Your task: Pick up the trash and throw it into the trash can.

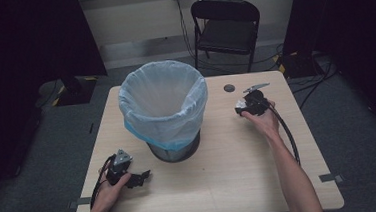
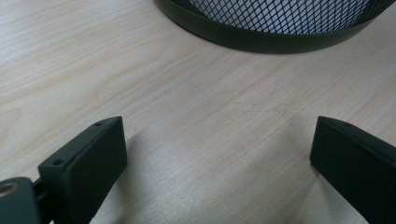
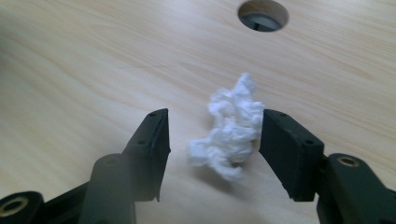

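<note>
The right gripper (image 3: 212,144) stood open around a crumpled white tissue (image 3: 230,135) on the table (image 3: 70,70). The left gripper (image 2: 217,154) rested wide open near the lined bin (image 1: 163,107).

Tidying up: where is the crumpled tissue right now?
In the right gripper view, the tissue lies on the table between the right gripper's open jaws, near the cable hole.

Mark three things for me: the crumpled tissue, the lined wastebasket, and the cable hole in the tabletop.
crumpled tissue (image 3: 229,128): right gripper view, on the middle of the white wad.
wastebasket (image 1: 164,106): high view, on the front of the white liner.
cable hole (image 3: 263,14): right gripper view, on its dark opening.
</note>
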A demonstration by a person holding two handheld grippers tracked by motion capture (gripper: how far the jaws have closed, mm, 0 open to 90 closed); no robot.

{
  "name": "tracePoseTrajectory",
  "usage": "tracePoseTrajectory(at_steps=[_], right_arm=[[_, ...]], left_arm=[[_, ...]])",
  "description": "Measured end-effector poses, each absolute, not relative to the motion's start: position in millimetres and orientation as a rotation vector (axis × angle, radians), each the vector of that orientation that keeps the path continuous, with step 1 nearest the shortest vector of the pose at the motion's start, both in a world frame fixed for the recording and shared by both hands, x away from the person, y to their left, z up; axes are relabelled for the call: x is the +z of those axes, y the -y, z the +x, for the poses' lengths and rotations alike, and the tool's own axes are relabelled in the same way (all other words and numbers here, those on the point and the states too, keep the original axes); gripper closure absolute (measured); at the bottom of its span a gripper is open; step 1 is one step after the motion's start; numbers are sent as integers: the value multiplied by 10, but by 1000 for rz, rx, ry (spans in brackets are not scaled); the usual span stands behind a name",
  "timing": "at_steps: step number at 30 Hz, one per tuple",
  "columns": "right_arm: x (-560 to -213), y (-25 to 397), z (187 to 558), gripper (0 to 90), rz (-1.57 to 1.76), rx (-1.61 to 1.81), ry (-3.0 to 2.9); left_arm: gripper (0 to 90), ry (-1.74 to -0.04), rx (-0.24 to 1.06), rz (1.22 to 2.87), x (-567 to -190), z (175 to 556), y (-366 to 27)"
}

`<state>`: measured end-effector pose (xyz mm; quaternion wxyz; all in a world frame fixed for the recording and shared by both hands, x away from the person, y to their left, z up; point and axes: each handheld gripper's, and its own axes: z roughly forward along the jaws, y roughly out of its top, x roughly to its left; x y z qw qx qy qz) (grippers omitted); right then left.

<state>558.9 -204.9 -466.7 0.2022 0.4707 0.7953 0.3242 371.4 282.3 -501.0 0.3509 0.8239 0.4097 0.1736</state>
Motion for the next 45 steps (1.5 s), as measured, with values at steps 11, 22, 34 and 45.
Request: tracePoseTrajectory(at_steps=[11,22,34,45], right_arm=[[-4868,2115,5732,511,1403,887,-2179],[-4870,2114,5730,741,1421,912,-2181],[-4716,2029,5642,781,1396,1013,-2214],[-4504,1979,5498,786,1333,1112,-2208]], left_arm=[[32,-1062,452,2133,-5010,3712,-2822],[31,-1062,453,2133,-5010,3713,-2822],[30,-1062,453,2133,-5011,3714,-2821],[30,-1062,453,2133,-5011,3714,-2821]])
